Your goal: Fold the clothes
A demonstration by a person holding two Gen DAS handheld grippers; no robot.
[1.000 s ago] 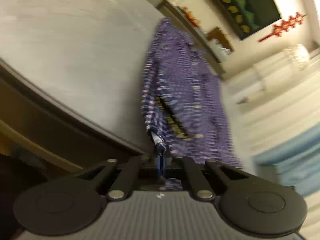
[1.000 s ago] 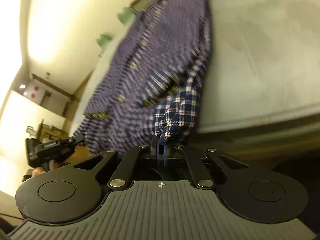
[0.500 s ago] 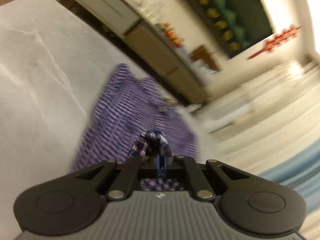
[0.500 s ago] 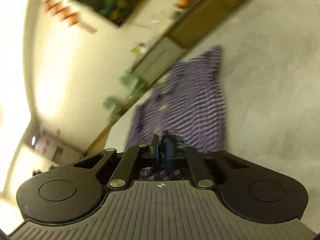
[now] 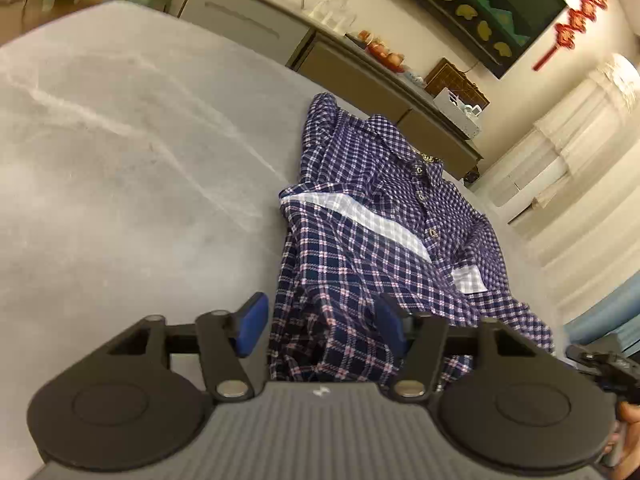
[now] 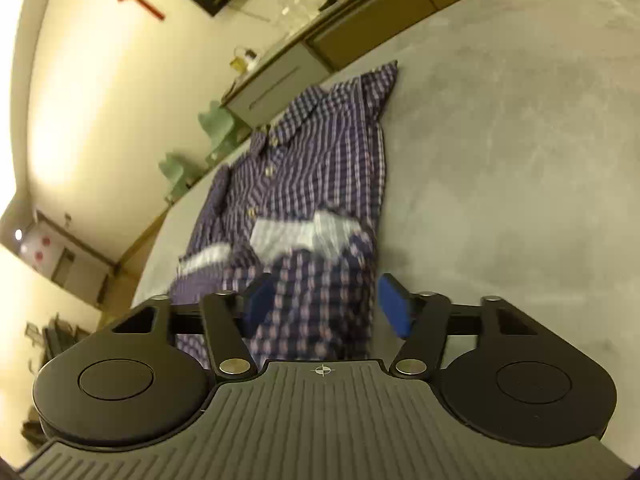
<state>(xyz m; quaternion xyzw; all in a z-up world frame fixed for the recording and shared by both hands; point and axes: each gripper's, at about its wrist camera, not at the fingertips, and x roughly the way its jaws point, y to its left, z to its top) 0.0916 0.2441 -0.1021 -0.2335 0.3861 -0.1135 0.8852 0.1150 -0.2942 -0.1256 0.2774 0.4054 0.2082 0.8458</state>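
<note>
A navy and purple plaid shirt (image 5: 372, 232) lies on the grey table (image 5: 120, 168), collar towards the far edge, its near part folded back so the pale inside band shows. My left gripper (image 5: 320, 326) hovers over the shirt's near end. Its jaws are opening, loose cloth lies between them, and the blue pads (image 5: 250, 324) are not pressing on it. In the right wrist view the same shirt (image 6: 312, 168) stretches away from my right gripper (image 6: 326, 306), whose jaws are also opening over the near fold without gripping it. The right gripper (image 5: 600, 364) shows at the left view's right edge.
A long sideboard (image 5: 360, 76) with glassware and fruit runs behind the table (image 6: 520, 140). Green plastic chairs (image 6: 216, 124) stand by the wall. Pale curtains (image 5: 580, 140) hang on the right. A hand (image 5: 628, 436) shows at the lower right corner.
Both grippers, shut on the shirt's hem before, swung it forward over the table and opened. The shirt went from hanging to lying on the tabletop.
</note>
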